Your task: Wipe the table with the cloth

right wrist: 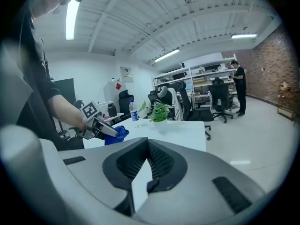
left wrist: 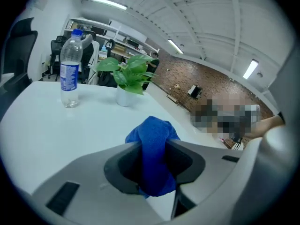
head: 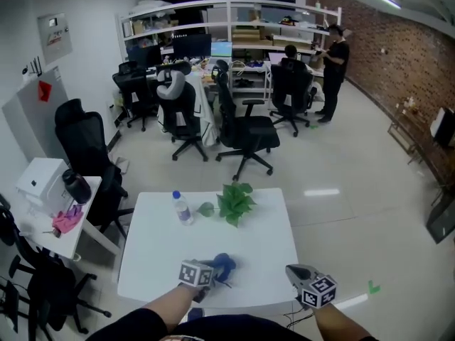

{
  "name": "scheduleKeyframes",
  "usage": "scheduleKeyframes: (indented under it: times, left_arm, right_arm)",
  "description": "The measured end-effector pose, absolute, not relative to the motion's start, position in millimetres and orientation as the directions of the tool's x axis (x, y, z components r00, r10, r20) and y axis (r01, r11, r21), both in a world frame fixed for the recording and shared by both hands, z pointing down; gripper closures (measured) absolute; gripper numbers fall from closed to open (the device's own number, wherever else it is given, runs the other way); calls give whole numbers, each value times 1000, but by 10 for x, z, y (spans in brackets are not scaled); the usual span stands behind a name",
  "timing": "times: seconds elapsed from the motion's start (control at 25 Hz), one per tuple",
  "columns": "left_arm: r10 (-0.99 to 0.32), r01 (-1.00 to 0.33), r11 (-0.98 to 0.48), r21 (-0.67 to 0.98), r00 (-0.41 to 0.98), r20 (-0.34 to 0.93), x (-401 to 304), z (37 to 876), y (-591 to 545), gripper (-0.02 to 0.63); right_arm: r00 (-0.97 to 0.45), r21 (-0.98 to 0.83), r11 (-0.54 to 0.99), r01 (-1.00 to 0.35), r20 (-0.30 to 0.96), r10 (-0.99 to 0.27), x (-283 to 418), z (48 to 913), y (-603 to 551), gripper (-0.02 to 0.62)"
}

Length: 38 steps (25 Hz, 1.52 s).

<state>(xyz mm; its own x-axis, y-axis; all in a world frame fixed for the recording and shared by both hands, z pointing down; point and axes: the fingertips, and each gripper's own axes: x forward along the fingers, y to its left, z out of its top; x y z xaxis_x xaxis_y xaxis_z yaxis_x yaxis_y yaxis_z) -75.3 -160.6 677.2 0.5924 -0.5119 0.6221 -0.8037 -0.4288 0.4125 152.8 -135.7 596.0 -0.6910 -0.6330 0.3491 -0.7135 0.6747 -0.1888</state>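
A blue cloth (head: 224, 263) is bunched between the jaws of my left gripper (head: 217, 270), which is shut on it over the near part of the white table (head: 156, 254). In the left gripper view the cloth (left wrist: 152, 139) sticks up and hangs down between the pads of the left gripper (left wrist: 153, 149). My right gripper (head: 291, 269) hovers at the table's near right corner, its jaws shut with nothing in them (right wrist: 149, 144). From the right gripper view the left gripper (right wrist: 107, 131) and the cloth (right wrist: 120, 134) show at the left.
A clear water bottle (head: 183, 208) and a small potted plant (head: 234, 202) stand at the table's far edge. Black office chairs (head: 245, 130) stand beyond. A small side table (head: 67, 222) with a white box and a pink rag is at the left. People are at the far desks.
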Motion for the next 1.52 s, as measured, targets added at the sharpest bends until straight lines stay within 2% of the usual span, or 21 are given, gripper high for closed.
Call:
scheduleKeyframes:
  times: [0.24,0.52,0.68,0.92,1.2,1.28,1.4,1.52]
  left_arm:
    - [-427,-712,-583,392,678,598,360,6700,-1487,483]
    - [-255,-550,-768,328,732,631,1794,6924,-1333,483]
    - [-155,-468,-836,286,702,695,2335,7224,-1131,482]
    - [-83,-433,-872,228,590,803,2472,7702,-899,474]
    - [-127,-461,-870,176,554,823,2478,7754,-856,439]
    - [-126,-476,-858,196,564,816,2460,7717,-848,416]
    - [-135,-498,-836,233,596,791,2403,7577,-797,341]
    - [-159,-538,-803,257,609,777,2276,7457,-803,313]
  right_arm:
    - [-663,-186,643,-743,339,-668,2063,5969,-1073,583]
    - [-526,-193,491,-850,361,-770,3109,6121,-650,583]
    - [-441,-214,387,-897,387,-810,3585,6262,-306,583]
    - [-359,-232,285,-930,409,-839,4007,6387,59,583]
    - [-348,-238,270,-933,407,-845,4100,6336,193,583]
    - [-357,-238,281,-930,402,-843,4048,6287,194,583]
    - [-369,-233,297,-926,398,-840,3967,6239,208,583]
    - [-391,-235,321,-917,383,-837,3929,6209,100,583]
